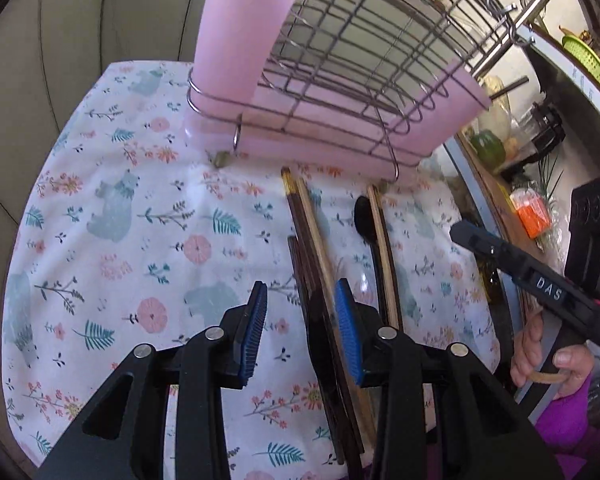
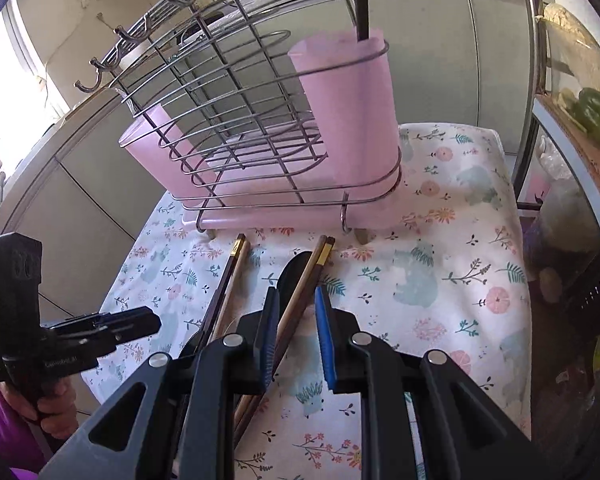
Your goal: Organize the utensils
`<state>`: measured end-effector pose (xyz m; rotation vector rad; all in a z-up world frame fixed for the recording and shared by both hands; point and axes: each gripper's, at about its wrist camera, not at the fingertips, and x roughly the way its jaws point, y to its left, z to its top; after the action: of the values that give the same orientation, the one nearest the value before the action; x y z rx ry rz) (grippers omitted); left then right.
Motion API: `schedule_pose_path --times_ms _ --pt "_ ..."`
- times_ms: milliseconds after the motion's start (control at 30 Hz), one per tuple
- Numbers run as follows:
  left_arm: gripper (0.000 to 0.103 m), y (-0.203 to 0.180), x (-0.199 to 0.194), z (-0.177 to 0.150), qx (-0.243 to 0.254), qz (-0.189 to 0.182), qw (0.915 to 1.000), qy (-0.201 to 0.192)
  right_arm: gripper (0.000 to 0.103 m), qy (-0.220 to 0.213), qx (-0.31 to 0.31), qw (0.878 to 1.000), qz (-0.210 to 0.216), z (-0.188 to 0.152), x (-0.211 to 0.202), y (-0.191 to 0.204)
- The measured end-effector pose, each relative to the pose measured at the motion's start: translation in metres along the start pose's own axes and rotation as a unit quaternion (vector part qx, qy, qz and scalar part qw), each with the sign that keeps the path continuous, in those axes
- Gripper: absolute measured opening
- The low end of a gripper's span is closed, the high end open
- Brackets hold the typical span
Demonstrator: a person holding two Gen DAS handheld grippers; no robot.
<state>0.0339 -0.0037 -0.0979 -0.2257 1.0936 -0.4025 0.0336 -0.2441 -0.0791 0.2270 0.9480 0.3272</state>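
- Left gripper [image 1: 302,330], nearest, hangs wide open and empty above the floral worktop [image 1: 140,240].
- Right gripper [image 2: 298,334], half open, straddles chopsticks [image 2: 300,300] beside a black spoon [image 2: 292,270], without yet gripping them.
- The rack [image 2: 260,140] with pink cups stands just behind.
- Risk: closing could catch one stick only, or roll the others aside.

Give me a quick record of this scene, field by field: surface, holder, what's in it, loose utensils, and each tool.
surface: floral cloth
holder: wire rack with two pink cups
in holder: one dark handle in a cup
loose utensils: chopsticks and black spoon on the cloth before the rack
left tool: open, empty, over the chopsticks
right tool: open, empty, over chopsticks and spoon
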Motion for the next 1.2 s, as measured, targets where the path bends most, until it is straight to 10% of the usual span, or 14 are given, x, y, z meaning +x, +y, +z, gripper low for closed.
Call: schedule_pose_path --times_ms 300,400,1200 --pt "0.034 -0.010 0.027 -0.018 0.022 0.002 0.9984 0.052 0.018 0.022 0.014 1.000 0.017 -0.006 0.009 -0.003" --pt "0.014 -0.010 0.029 -0.019 0.024 -0.001 0.9982 0.054 0.018 0.028 0.025 0.999 0.023 -0.006 0.012 -0.006" --pt "0.000 0.068 -0.021 -0.007 -0.095 0.038 0.9943 -0.031 0.016 0.082 0.106 0.989 0.060 0.006 0.051 -0.028"
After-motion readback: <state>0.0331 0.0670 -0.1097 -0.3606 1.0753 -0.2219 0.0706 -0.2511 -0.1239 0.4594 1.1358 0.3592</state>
